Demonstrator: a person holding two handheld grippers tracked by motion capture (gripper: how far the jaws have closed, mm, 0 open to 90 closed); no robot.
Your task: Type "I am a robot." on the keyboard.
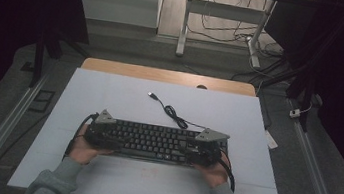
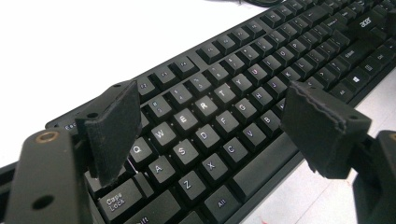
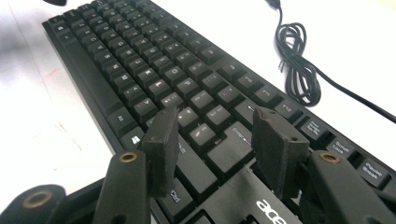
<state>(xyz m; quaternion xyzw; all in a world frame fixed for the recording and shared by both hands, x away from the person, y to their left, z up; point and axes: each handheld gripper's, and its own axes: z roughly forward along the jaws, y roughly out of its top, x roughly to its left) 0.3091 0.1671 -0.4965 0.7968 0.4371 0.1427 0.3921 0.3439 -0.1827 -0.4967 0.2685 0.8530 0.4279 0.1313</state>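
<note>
there, both grippers (image 1: 104, 136) (image 1: 203, 151) over keyboard (image 1: 151, 140) ends

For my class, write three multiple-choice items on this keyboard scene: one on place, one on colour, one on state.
1. Where does the coiled cable lie?
A. behind the keyboard
B. on its keys
C. off the white board

2. What colour is the keyboard?
A. white
B. black
C. red

3. How do the jaws of the right gripper stand?
A. clamped on the cable
C. shut with nothing between
B. apart above the keys

Answers: 1 A, the cable lies on the board beyond the keyboard's far edge; 2 B, keys and frame are black; 3 B, a gap shows between the pads.
</note>
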